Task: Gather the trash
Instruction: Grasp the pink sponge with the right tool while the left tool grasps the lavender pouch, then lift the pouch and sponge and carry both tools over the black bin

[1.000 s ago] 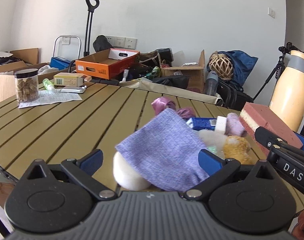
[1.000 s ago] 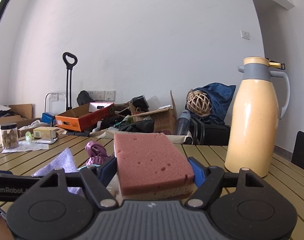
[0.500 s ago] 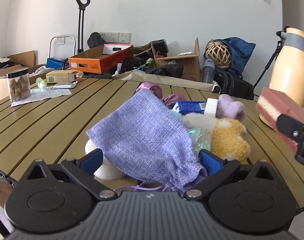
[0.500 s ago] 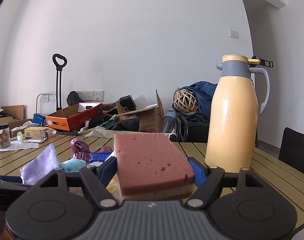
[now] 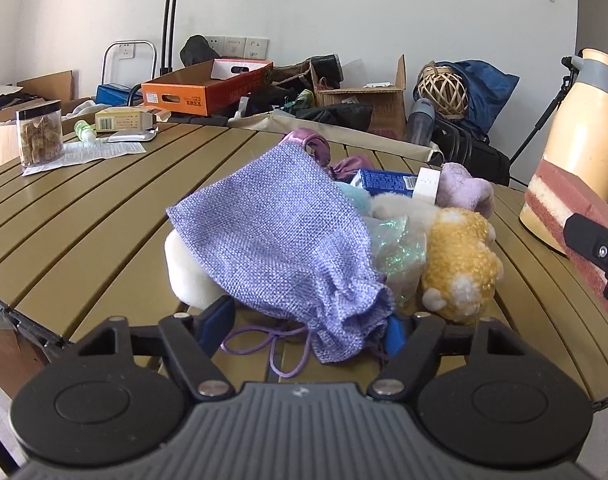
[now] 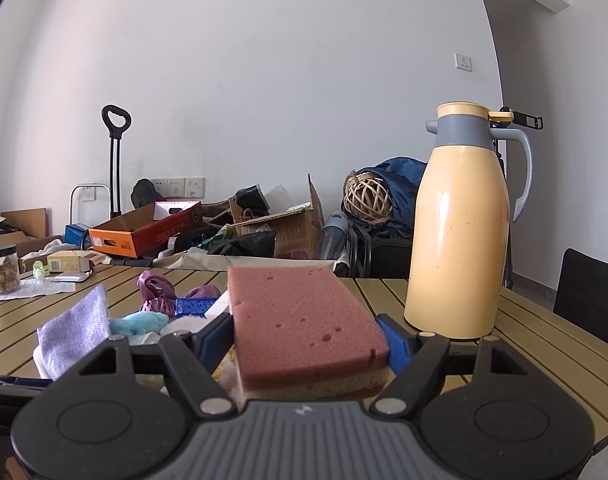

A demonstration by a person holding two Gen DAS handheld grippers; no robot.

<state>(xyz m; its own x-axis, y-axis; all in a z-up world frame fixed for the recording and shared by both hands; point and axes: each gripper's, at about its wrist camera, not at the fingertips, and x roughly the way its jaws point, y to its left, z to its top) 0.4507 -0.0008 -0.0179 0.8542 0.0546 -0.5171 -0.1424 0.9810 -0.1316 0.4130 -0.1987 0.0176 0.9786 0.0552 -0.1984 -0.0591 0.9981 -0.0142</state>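
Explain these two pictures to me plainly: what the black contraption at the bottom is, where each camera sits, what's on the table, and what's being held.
No robot here: a person holds a two-finger gripper in each hand, each with a camera looking along its fingers. The left camera shows the left gripper, whose jaws have just been closing around the neck of a purple cloth pouch. The pouch lies on a pile with a yellow plush toy and a blue box on the slatted table. The right camera shows the right gripper clamped on a pink sponge, beside a yellow thermos.
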